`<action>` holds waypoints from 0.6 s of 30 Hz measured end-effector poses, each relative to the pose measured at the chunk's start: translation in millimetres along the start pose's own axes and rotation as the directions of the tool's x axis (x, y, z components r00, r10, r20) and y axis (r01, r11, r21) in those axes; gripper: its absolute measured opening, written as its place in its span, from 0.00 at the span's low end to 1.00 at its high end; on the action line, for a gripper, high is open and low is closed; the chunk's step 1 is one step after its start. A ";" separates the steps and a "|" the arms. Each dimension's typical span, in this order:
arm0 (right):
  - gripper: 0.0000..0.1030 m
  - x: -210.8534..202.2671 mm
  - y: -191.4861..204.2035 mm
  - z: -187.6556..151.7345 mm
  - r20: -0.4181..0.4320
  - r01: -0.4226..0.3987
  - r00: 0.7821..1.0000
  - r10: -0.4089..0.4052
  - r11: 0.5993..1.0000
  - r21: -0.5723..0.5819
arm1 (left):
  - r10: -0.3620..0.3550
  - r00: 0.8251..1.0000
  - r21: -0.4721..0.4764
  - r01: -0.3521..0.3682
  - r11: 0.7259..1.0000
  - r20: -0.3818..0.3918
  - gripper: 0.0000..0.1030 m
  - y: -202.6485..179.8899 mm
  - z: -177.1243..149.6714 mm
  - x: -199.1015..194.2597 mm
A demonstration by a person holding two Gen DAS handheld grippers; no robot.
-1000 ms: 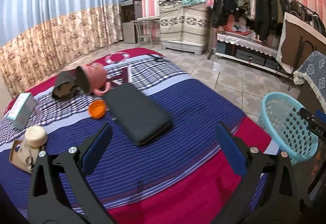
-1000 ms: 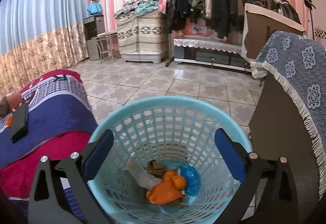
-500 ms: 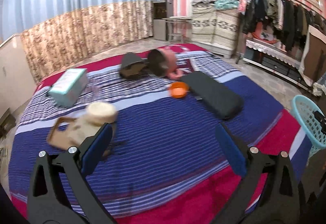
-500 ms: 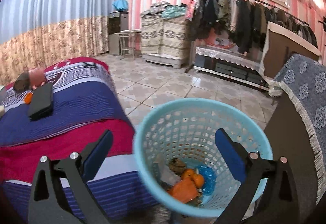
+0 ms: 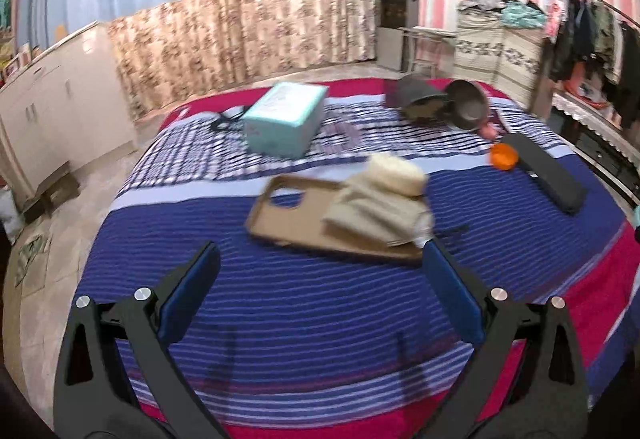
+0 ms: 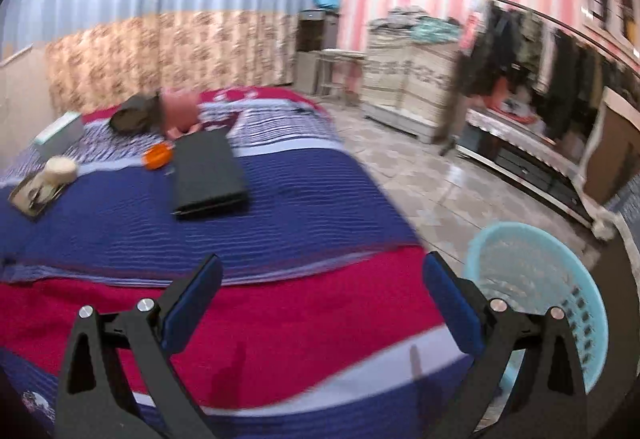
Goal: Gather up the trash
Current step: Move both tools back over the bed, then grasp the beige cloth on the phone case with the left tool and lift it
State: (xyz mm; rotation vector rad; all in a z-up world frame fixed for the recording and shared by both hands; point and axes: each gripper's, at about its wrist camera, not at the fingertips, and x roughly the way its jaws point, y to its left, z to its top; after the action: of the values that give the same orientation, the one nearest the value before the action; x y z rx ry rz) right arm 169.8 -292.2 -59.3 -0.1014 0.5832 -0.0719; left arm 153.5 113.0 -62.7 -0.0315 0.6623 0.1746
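A striped bed carries the litter. A crumpled beige paper cup lies on a tan phone case, just beyond my open left gripper. Farther back sit an orange peel, a teal box, a dark bag and a pink pot. My right gripper hangs open and empty over the bed's red edge. The light blue trash basket stands on the floor at its right. The cup and the orange peel show far left.
A black flat case lies on the bed's right side, also in the right wrist view. White cabinets line the left wall. A clothes rack and a low cabinet border the tiled floor.
Both views have swung left. The left gripper turned from the black case toward the cup and phone case, now close. The right gripper came off the basket and now faces the bed.
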 end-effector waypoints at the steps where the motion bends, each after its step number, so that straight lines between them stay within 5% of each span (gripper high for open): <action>1: 0.95 1.5 9.5 0.2 -0.005 -0.010 1.000 0.010 1.000 -0.022 | 0.005 1.000 -0.005 -0.005 1.000 -0.004 0.95 3.9 -1.1 1.8; 9: 0.95 2.5 70.0 -5.5 -0.027 -0.075 0.997 0.071 0.986 -0.147 | -0.061 0.997 -0.028 0.060 0.998 -0.048 0.95 9.2 4.6 18.6; 18: 0.95 7.8 68.9 2.9 -0.059 -0.115 0.992 0.110 0.989 -0.092 | -0.181 0.971 -0.044 0.176 0.983 -0.159 0.88 -13.8 29.8 75.4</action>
State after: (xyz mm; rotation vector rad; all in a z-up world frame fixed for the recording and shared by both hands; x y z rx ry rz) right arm 180.6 -224.4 -69.2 -0.1599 0.6449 0.0629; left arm 232.5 113.3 -85.8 -0.1346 0.8157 0.0080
